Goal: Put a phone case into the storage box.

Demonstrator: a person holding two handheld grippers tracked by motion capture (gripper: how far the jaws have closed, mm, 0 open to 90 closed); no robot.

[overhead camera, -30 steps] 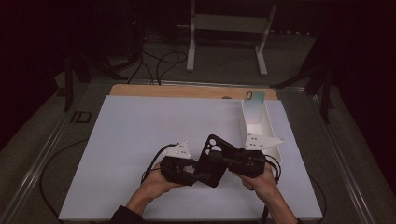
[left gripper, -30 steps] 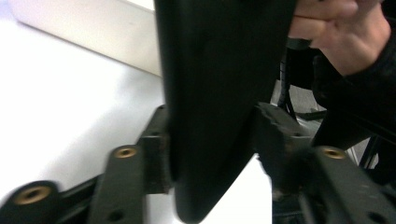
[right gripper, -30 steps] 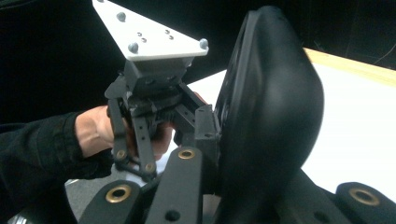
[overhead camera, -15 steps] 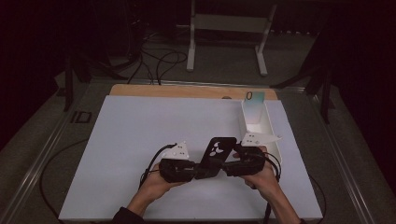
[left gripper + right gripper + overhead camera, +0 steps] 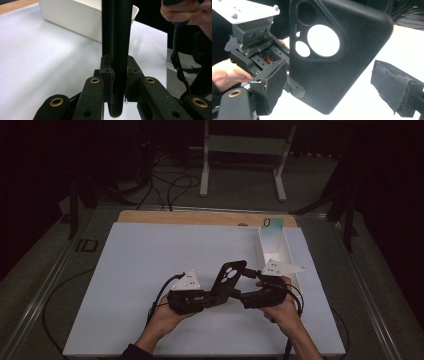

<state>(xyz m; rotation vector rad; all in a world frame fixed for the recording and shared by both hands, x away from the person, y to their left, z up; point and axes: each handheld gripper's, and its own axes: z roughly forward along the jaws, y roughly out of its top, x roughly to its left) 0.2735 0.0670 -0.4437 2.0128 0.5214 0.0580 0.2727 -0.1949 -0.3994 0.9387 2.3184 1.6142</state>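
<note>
Black phone case (image 5: 228,277) sits held up off the white table (image 5: 125,270), near the front edge, between the two hands. Seen from the high view it's tilted, camera-cutout end up and away from the person, lower end down in the left gripper (image 5: 200,299).

Left gripper – clenched on the case. In the left gripper view the case (image 5: 117,37) stands edge-on, upright, w/ both pads pressed flat against its sides and its rounded bottom edge poking just below them. Jaws have just been closing, case between them.

Right gripper (image 5: 250,297) – released. In the right gripper view its two pads (image 5: 398,85) stand wide apart either side of the case (image 5: 342,75); near pad at left sits just beside the case's edge, far pad at right is clear of it w/ bright table showing in the gap. Jaws have just been opening, case between them but not gripped. Same view shows the case's back face: one big round cutout, a smaller one below it, another opening above, inside a raised camera frame.

Left hand (image 5: 165,312) and right hand (image 5: 280,307) come in from the bottom edge, grippers pointing toward each other, nearly nose to nose.

White tray (image 5: 290,270) lies along the table's right side, just beyond the right gripper – a long narrow box; contents can't be made out. In the left gripper view its wall (image 5: 72,17) shows behind the case.
</note>
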